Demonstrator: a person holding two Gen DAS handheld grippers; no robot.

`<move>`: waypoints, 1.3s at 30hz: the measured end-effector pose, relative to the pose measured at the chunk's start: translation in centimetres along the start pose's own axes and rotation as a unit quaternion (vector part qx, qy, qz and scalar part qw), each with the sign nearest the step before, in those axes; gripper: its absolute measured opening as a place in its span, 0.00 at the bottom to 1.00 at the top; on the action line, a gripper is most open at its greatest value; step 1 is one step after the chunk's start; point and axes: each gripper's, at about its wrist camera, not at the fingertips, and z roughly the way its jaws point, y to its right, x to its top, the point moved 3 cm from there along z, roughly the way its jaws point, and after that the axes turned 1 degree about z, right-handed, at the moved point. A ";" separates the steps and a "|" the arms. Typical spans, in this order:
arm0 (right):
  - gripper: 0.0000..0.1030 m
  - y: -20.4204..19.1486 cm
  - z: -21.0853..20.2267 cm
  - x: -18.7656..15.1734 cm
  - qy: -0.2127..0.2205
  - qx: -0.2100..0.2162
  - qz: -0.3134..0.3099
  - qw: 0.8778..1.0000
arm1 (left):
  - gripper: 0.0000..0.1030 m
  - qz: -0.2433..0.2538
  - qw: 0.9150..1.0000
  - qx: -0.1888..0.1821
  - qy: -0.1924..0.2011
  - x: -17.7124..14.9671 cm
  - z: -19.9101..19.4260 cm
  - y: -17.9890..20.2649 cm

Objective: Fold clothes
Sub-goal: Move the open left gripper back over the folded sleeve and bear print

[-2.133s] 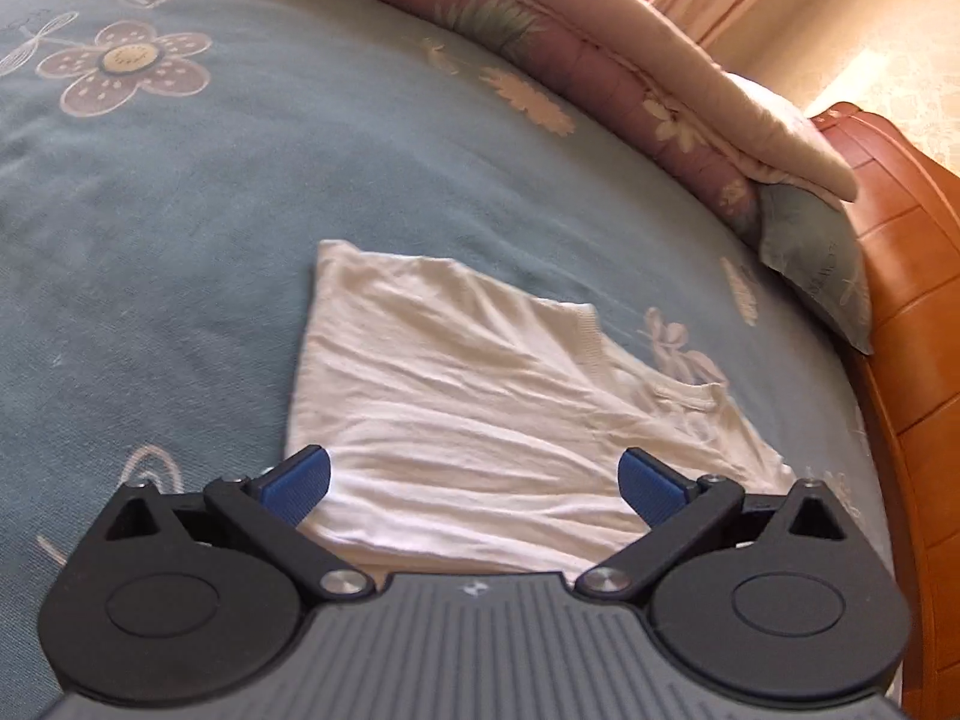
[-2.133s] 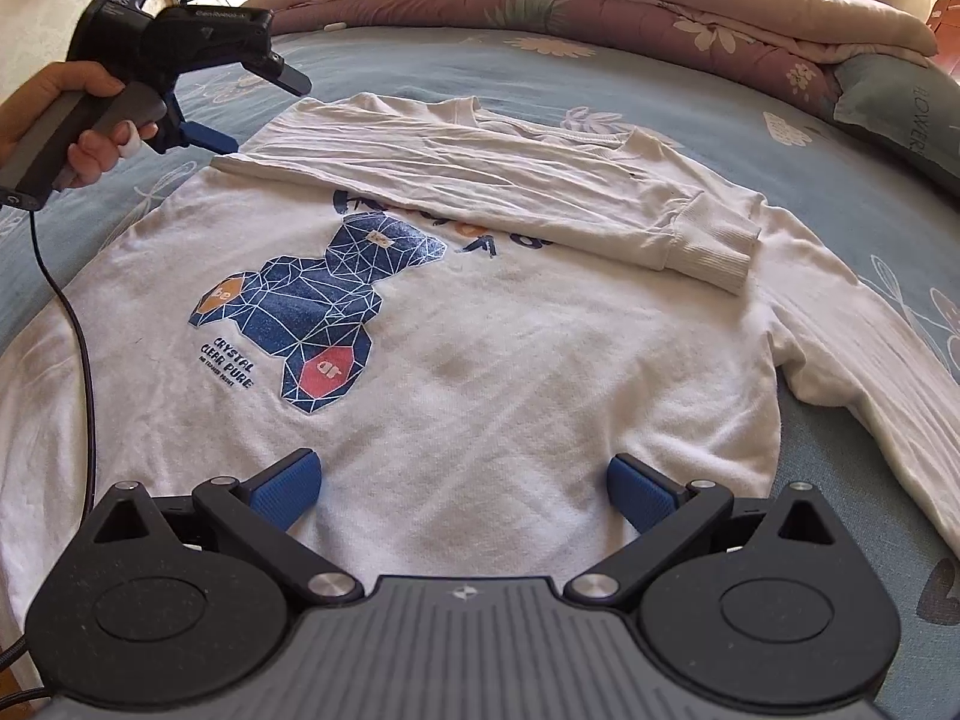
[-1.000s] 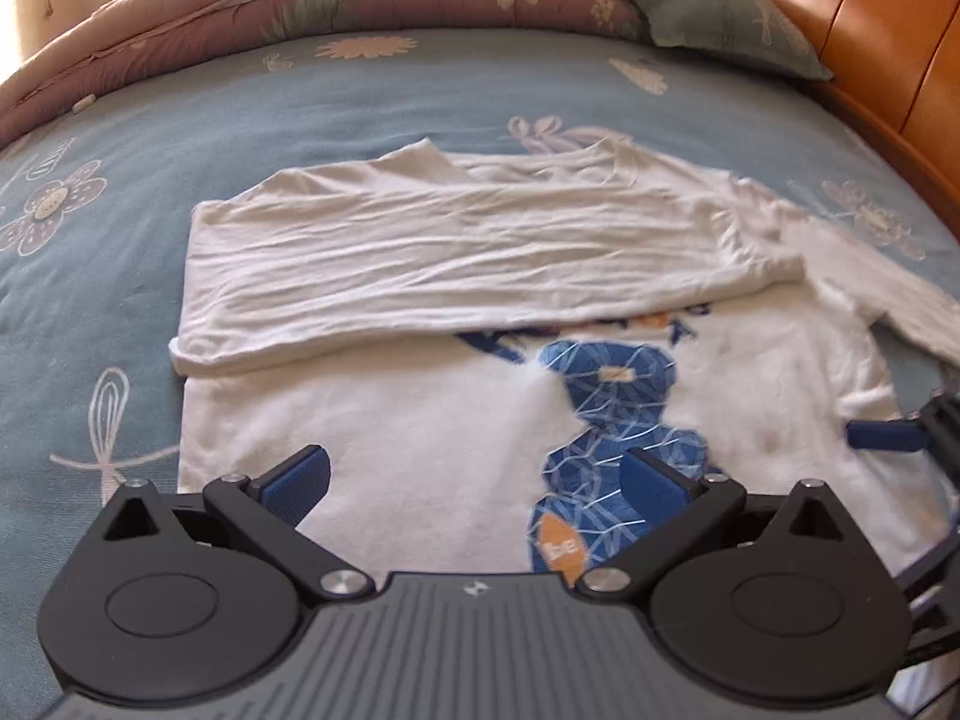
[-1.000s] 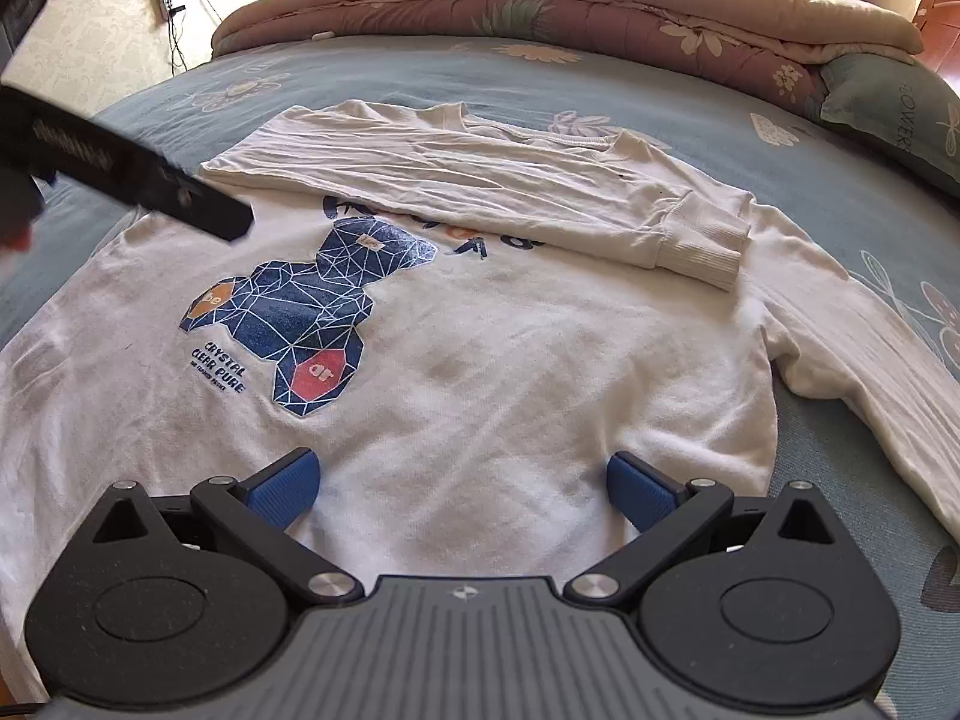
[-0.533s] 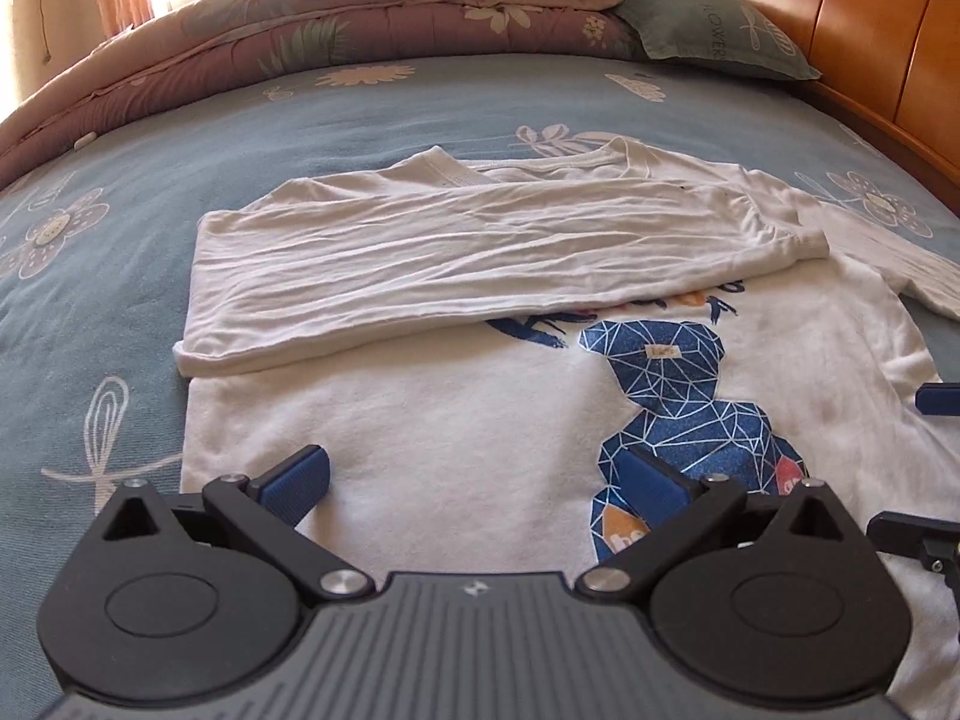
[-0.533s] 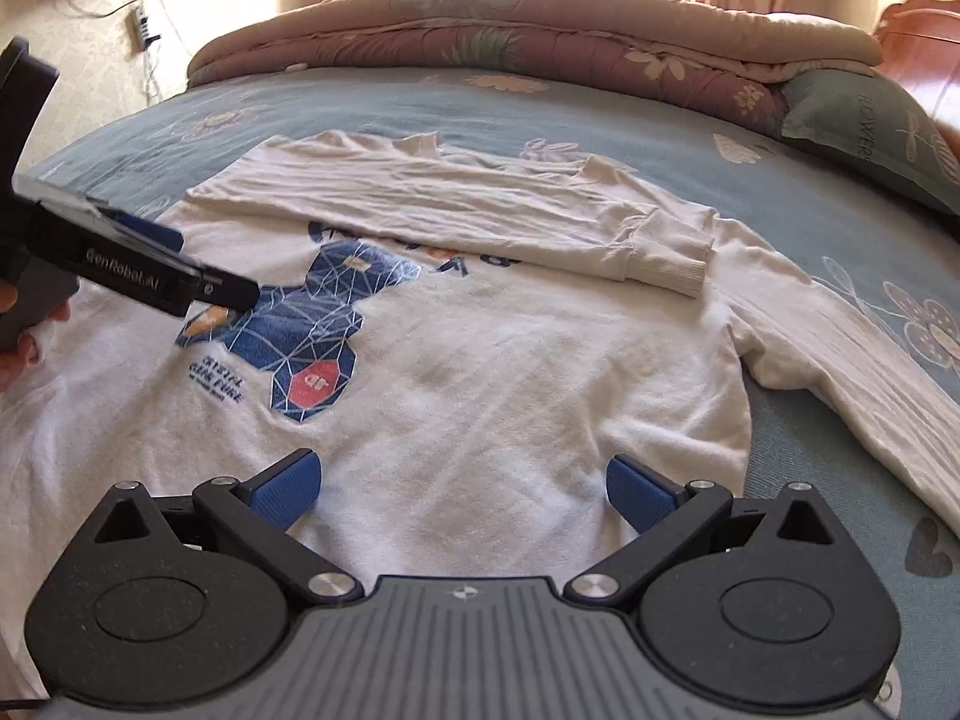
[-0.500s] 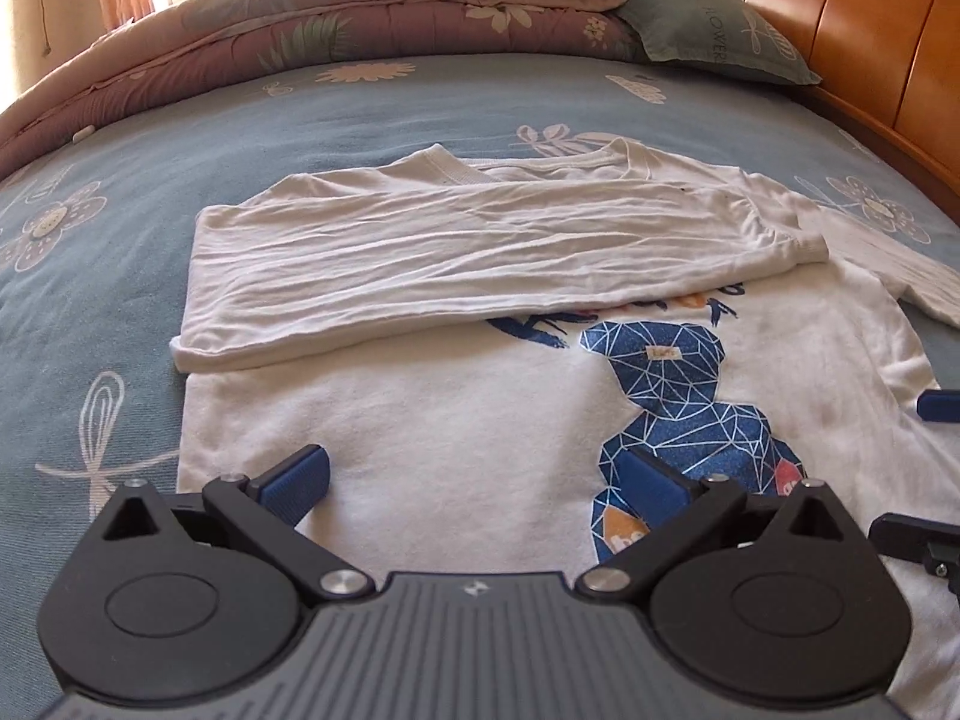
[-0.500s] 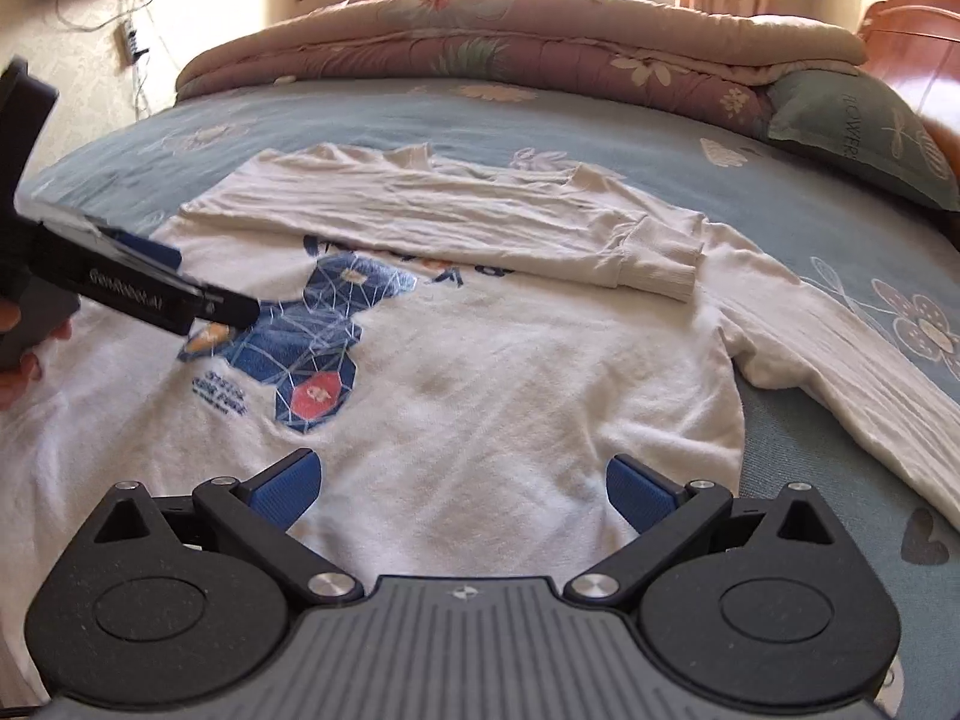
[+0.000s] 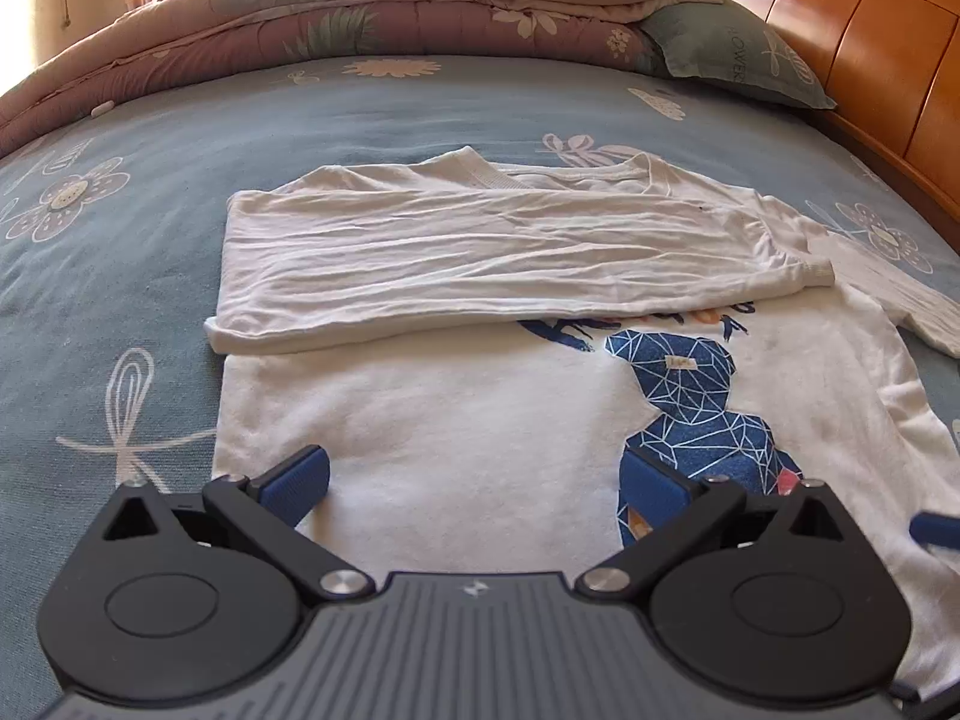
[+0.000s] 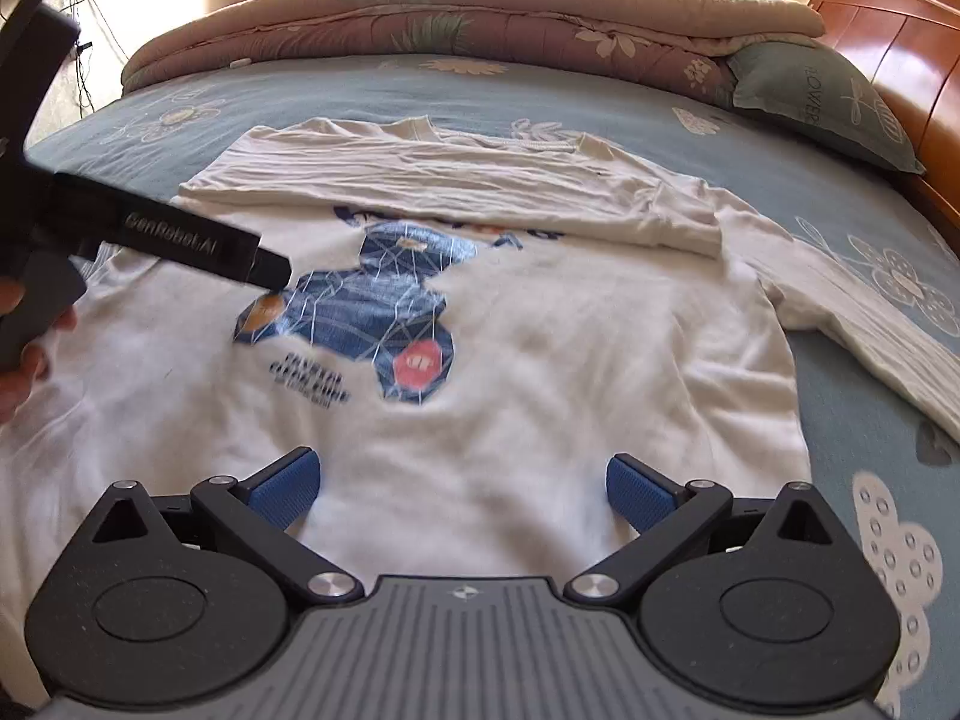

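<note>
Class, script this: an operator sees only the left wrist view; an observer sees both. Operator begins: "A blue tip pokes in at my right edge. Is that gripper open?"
Observer: Yes, the right gripper is open over the shirt, fingers apart, holding nothing.
Operator: The unfolded sleeve leaves my frame. Is it straight?
Observer: Roughly; the sleeve lies flat on the bedsheet, its cuff out of view.
Operator: Who holds the left gripper?
Observer: A hand grips its handle.
</note>
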 end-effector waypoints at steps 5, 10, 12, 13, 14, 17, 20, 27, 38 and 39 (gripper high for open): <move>1.00 -0.4 -2.6 -3.3 0.025 -0.015 0.002 1.000 | 0.99 0.003 1.000 -0.016 0.007 -0.1 -0.9 0.6; 1.00 -0.4 -2.8 -3.9 0.047 -0.024 0.022 0.998 | 0.99 0.014 1.000 -0.022 0.009 -0.1 -1.1 1.4; 1.00 -0.4 -2.9 -4.1 0.053 -0.029 0.026 0.998 | 0.99 0.011 1.000 -0.024 0.005 0.1 -0.9 1.8; 1.00 -0.5 -3.1 -4.2 0.054 -0.032 0.029 0.998 | 0.99 0.005 1.000 -0.026 0.005 0.2 -0.8 2.1; 1.00 -0.5 -3.4 -4.5 0.050 -0.036 0.031 0.998 | 0.99 0.000 1.000 -0.029 0.005 0.2 -0.8 2.4; 1.00 -0.7 -4.4 -5.5 0.036 -0.041 0.031 0.998 | 0.99 0.014 0.999 -0.034 0.006 0.3 -1.1 3.4; 1.00 -0.1 -5.3 -5.8 0.016 -0.025 0.036 0.999 | 0.99 0.033 0.999 -0.024 0.023 0.5 -1.7 3.8; 1.00 4.4 -4.0 0.2 0.070 0.022 0.073 0.995 | 0.99 -0.006 1.000 -0.013 0.011 1.4 -0.3 2.3; 1.00 9.8 4.6 4.8 0.030 0.011 0.072 0.997 | 0.99 -0.013 1.000 -0.011 -0.008 1.1 1.1 1.8; 1.00 10.9 4.3 4.5 0.028 -0.007 0.082 0.996 | 0.99 -0.012 1.000 -0.010 -0.008 1.1 1.1 1.8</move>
